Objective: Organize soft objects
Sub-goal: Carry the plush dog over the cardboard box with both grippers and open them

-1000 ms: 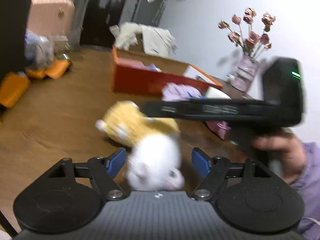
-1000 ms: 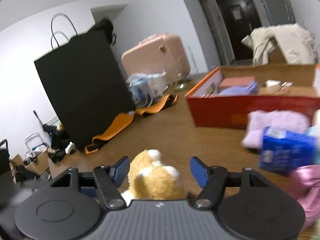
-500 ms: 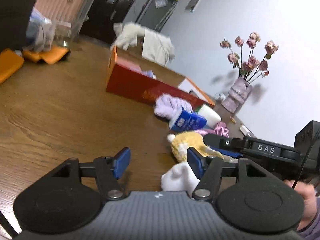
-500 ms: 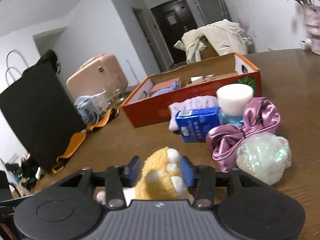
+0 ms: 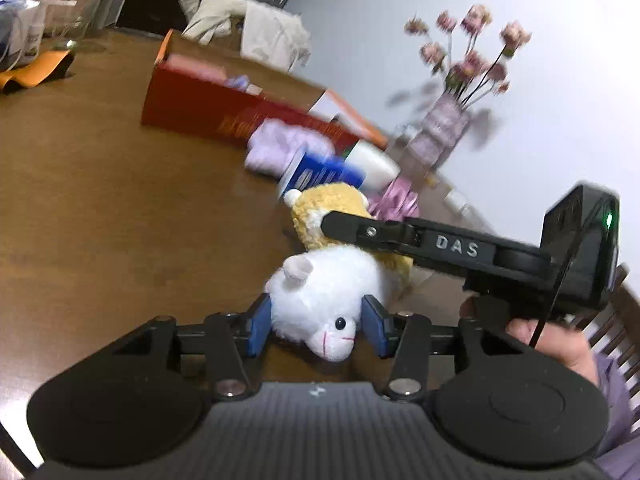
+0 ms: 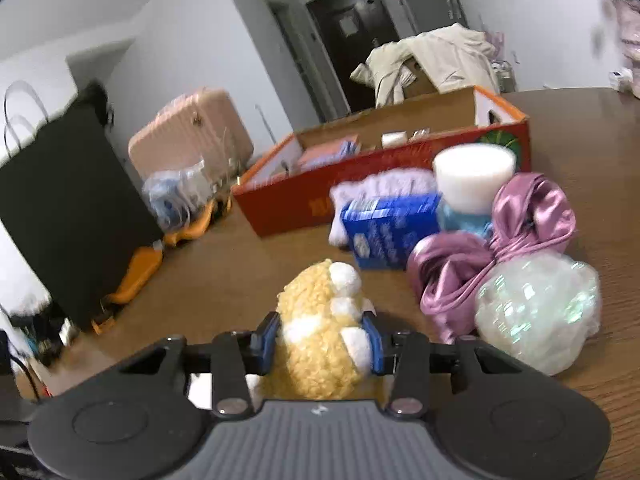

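Squeezing in from both ends, the left claw (image 5: 317,326) pinches the plush toy's (image 5: 332,280) white head, the right claw (image 6: 321,340) its yellow rump; it looks light and squashy beside the red box (image 6: 360,184).

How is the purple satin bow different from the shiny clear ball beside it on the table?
Colour: the purple satin bow is opaque mauve, while the shiny clear ball is see-through with greenish glints. Shape: the bow is folded into loops pinched at a knot, the ball is one rounded, crinkled lump. Place: in the right wrist view the bow lies farther back, against the blue pack, and the ball sits nearer the camera. Both rest on the wooden table, touching each other.
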The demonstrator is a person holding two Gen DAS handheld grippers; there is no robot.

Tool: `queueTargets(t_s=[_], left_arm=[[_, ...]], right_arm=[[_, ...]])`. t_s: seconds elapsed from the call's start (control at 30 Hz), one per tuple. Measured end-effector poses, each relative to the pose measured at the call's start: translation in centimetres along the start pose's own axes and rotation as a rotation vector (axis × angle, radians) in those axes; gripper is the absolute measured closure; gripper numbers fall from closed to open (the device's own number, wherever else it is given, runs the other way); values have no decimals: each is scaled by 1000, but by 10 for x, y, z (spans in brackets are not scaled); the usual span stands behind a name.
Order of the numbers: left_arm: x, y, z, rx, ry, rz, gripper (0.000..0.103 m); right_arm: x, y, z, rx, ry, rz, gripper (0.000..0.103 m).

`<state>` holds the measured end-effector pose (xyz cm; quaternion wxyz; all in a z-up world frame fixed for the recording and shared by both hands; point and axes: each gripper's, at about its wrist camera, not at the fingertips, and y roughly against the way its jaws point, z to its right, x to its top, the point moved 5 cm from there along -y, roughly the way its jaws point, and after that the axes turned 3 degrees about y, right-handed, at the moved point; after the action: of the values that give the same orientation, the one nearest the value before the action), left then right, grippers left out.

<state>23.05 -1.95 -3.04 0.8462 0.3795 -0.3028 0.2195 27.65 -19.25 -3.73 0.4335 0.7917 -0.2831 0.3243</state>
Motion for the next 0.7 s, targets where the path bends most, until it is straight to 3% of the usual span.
queueTargets(t_s=[0.13, 0.27, 0.47, 0.7], left_arm=[[53, 2, 21, -100, -38, 99, 57], [127, -39, 26, -132, -60, 128, 58], [205, -143, 6, -108, 15, 28, 59], [211, -209, -23, -46, 45, -74, 59]], right_arm=[[46, 27, 6, 22, -10, 144, 61], [118, 15, 32, 20, 8, 234, 61], [188, -58, 96, -65, -50, 172, 61], [189, -124, 137, -172, -60, 43, 60]])
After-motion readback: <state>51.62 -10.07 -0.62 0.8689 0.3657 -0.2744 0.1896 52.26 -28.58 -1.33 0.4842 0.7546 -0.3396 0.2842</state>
